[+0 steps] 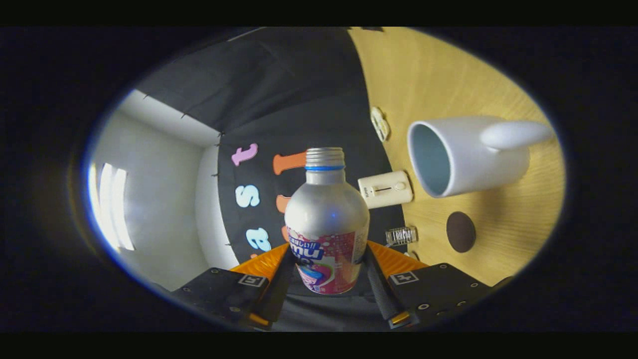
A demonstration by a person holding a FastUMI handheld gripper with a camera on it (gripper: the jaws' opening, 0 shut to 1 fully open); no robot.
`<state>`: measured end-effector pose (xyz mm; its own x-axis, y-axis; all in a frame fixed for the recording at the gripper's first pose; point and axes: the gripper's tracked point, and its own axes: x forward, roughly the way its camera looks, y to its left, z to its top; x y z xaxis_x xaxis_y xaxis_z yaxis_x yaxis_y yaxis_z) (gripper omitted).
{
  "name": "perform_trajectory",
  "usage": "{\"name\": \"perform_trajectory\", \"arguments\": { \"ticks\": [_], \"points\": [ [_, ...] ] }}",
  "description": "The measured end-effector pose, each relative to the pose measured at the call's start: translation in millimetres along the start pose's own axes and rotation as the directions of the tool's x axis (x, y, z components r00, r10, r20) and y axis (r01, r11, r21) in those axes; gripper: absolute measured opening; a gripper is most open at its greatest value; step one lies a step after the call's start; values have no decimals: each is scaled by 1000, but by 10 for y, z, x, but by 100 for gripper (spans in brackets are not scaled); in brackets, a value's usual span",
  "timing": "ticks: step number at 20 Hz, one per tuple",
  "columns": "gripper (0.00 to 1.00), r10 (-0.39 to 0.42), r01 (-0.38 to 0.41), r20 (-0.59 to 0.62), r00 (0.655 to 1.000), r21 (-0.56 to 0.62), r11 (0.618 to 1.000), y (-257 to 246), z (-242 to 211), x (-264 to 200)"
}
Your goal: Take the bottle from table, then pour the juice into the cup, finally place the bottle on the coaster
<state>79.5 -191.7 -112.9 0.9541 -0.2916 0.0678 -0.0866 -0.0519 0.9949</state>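
My gripper (326,262) is shut on a silver bottle (326,219) with a pink label, an open threaded neck and a blue ring. Both fingers press on the bottle's sides. The whole view is rolled about a quarter turn, so the bottle lies roughly level above the wooden table (448,75). A white cup (466,157) with a pale blue inside and a handle stands on the table, its mouth off to the side of the bottle's neck and a little beyond it. A round dark brown coaster (460,231) lies on the table near the cup.
A cream remote-like device (385,189) lies at the table's edge by the booth wall. A small clear ribbed object (401,235) sits near it, and a small pale disc (380,123) lies farther along the edge. A white wall and bright window stand behind the booth.
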Motion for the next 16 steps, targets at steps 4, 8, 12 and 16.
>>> {"name": "perform_trajectory", "arguments": {
  "ticks": [4, 8, 12, 16],
  "points": [
    [75, 23, -52, -76, 997, -410, 911, 235, -124, 86],
    [75, 9, -71, -93, 996, -684, 726, 355, -274, 191],
    [75, -52, -59, -95, 994, -879, 474, 243, -290, 262],
    [75, -144, -25, -57, 988, -976, 215, -19, -245, 286]
  ]
}}
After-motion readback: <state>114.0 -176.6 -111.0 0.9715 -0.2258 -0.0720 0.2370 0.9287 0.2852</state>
